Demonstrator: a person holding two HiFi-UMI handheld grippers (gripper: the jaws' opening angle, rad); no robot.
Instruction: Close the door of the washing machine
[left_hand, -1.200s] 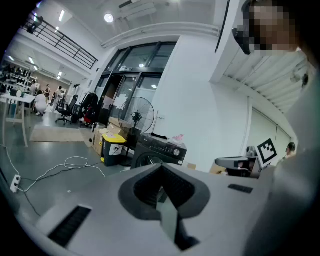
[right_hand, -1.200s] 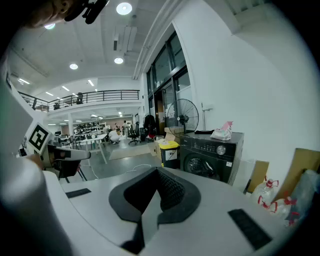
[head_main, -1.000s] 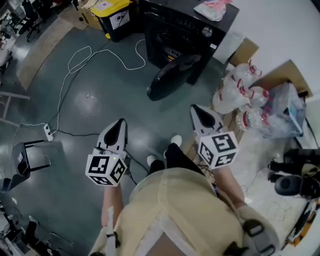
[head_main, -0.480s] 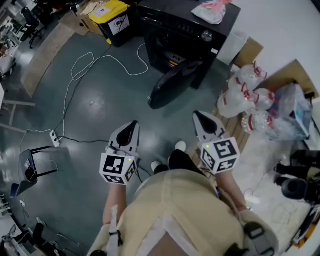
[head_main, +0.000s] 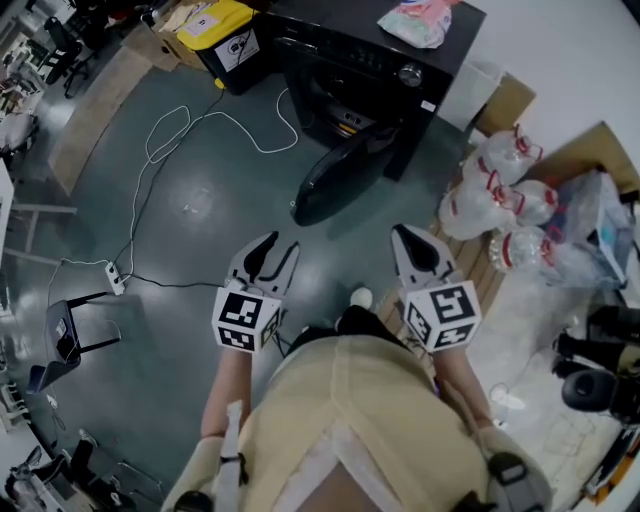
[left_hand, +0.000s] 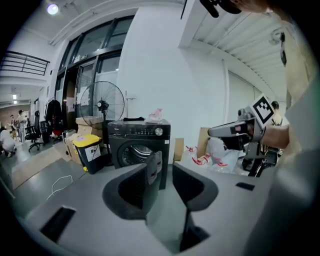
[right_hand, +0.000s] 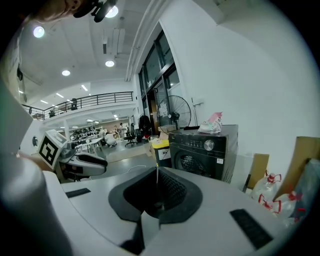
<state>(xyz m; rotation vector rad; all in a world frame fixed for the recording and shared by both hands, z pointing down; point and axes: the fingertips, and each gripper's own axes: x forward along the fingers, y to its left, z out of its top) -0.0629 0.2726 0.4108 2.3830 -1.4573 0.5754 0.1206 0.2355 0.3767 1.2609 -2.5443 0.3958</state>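
Observation:
The black front-loading washing machine (head_main: 372, 62) stands at the top of the head view. Its round door (head_main: 338, 172) hangs swung open toward me over the floor. My left gripper (head_main: 278, 250) hovers above the floor a good way short of the door, its jaws opening with nothing between them. My right gripper (head_main: 403, 236) is beside it, shut and empty, also well short of the machine. In the left gripper view the washer (left_hand: 139, 146) and edge-on door (left_hand: 154, 167) lie straight ahead beyond the parted jaws (left_hand: 162, 172). The right gripper view shows the washer (right_hand: 202, 150) past shut jaws (right_hand: 156, 176).
A yellow-lidded bin (head_main: 226, 32) stands left of the washer, and a white cable (head_main: 190, 125) loops across the floor. Large water bottles (head_main: 495, 205) and cardboard crowd the right. A pink bag (head_main: 425, 18) lies on the washer top. A power strip (head_main: 113, 277) and chair (head_main: 55, 338) sit left.
The left gripper's jaws have gone from shut to parted. Both grippers have moved forward toward the washer, and the machine with its open door sits slightly closer in view.

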